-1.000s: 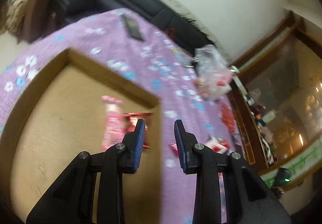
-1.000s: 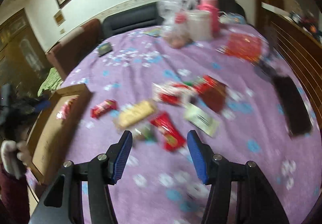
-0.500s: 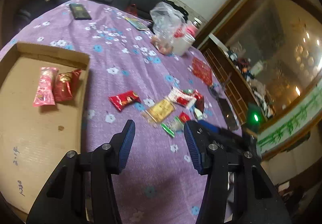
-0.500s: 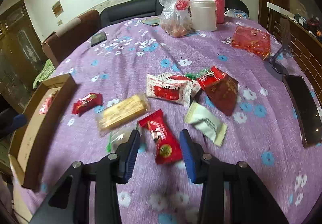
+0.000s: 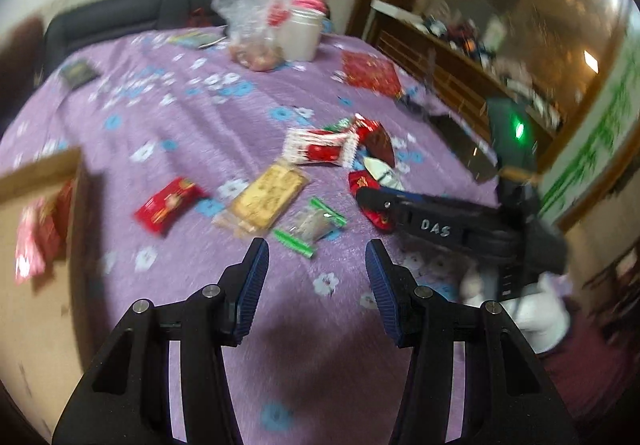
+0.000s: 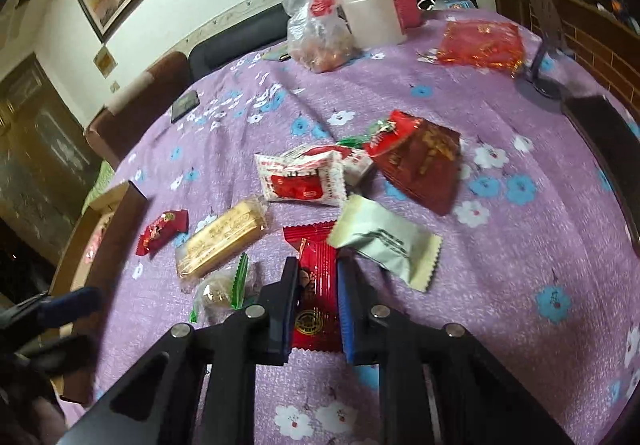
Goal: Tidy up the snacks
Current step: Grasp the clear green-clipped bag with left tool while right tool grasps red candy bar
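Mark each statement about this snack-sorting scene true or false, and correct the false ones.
1. The right gripper has its fingers on either side of a long red foil snack packet. True.
2. The left gripper grips a snack. False: it is open, holding nothing.
3. The shallow brown cardboard box holds no snacks. False: a pink packet lies inside.
4. A yellow biscuit bar in clear wrap lies on the purple flowered tablecloth. True.
5. The white plastic tub lies on its side. False: it stands upright.
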Tool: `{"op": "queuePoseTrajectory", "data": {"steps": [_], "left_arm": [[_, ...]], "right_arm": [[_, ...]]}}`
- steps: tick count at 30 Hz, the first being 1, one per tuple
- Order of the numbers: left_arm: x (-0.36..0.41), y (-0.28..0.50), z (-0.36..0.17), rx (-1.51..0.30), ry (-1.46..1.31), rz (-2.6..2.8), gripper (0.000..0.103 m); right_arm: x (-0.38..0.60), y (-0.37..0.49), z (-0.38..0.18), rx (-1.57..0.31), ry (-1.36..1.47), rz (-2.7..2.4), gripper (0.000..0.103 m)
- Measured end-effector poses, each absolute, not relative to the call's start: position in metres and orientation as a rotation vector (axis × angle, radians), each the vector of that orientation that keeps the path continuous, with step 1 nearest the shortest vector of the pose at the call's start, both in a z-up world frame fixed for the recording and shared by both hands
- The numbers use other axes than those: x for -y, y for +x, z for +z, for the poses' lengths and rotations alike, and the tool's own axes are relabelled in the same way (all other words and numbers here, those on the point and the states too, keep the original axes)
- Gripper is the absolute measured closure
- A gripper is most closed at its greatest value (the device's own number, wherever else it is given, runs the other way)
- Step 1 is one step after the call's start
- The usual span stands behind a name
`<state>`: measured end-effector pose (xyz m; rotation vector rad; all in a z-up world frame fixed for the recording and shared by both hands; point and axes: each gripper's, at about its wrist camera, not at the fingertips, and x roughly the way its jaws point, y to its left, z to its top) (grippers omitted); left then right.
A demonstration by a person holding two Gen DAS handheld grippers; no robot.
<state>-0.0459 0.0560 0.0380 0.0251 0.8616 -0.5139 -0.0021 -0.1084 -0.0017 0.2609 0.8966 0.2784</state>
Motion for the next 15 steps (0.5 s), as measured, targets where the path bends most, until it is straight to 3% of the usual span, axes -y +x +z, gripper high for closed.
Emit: {"op": "queuePoseTrajectory", "data": {"steps": [12,13,14,15], "left_arm": [[0.001,-0.006,-0.005,-0.894,0.258,-0.479,0.056],[0.001,-0.004,-0.006,-0.902,0.256,-0.478,0.060],[0.001,-0.002,-0.008,-0.906,0.248,-0.476,0.073],[0.000,-0.002,-0.009,-0.908,0.242,-0.477,0.078]], "right_arm": [[0.128,0.005,-0.008,-0.929,0.401,0.332,0.082],[0.128,0.005,-0.008,-0.929,0.403,0.333,0.082],[0.128,0.006,-0.008,-0.930,0.403,0.334,0.082],[0.128,0.006,-0.009,-0.929,0.401,0.335,0.082]]}}
